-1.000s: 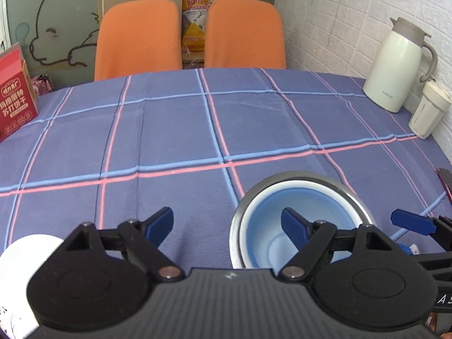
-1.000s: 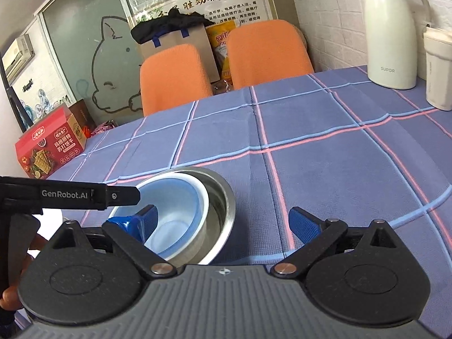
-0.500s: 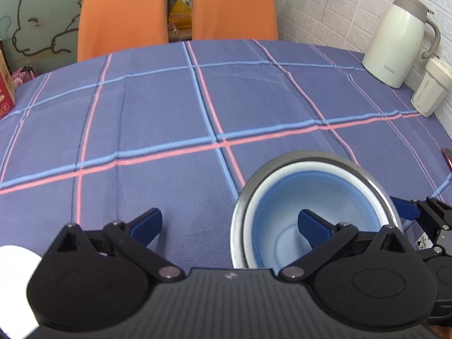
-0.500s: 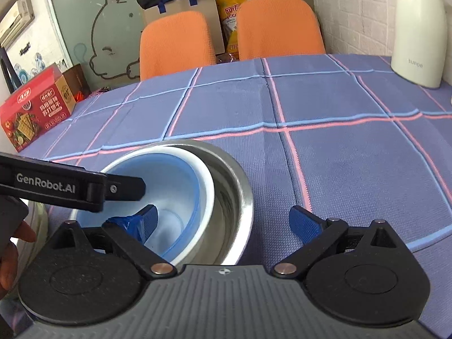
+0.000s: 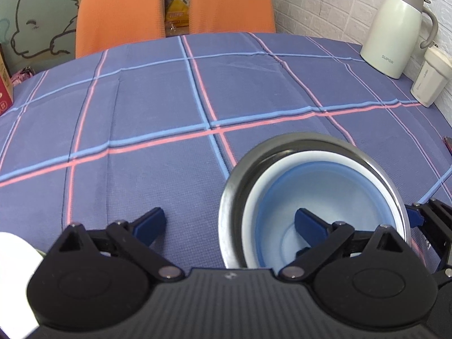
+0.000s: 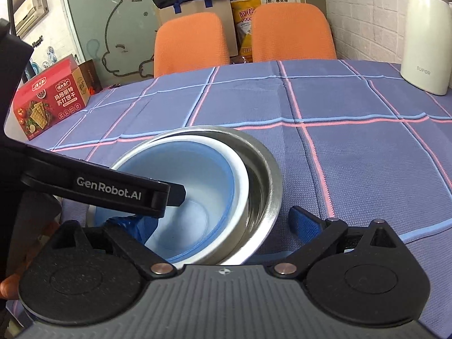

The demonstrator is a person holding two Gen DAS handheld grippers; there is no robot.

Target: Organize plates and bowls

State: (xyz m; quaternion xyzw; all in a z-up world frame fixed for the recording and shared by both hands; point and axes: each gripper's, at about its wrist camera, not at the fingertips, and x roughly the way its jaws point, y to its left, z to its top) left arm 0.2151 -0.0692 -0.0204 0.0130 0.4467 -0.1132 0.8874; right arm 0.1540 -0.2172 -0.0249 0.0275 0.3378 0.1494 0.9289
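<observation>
A steel bowl (image 5: 308, 141) (image 6: 268, 169) stands on the checked tablecloth with a blue bowl with a white rim (image 5: 333, 186) (image 6: 197, 186) nested inside it. My left gripper (image 5: 228, 224) is open and straddles the bowls' left rim, one finger inside the blue bowl and one outside on the cloth. My right gripper (image 6: 217, 223) is open and straddles the right rim the same way, its left finger inside the blue bowl. A white dish (image 5: 14, 276) shows partly at the left edge of the left wrist view.
A white thermos jug (image 5: 395, 28) (image 6: 426, 34) and a white cup (image 5: 429, 76) stand at the table's right by the brick wall. A red cracker box (image 6: 50, 101) lies at the left. Two orange chairs (image 5: 175, 8) stand behind the table.
Both grippers have dropped lower and closer to the nested bowls; each now has one finger deeper inside the blue bowl. The bowls have not moved.
</observation>
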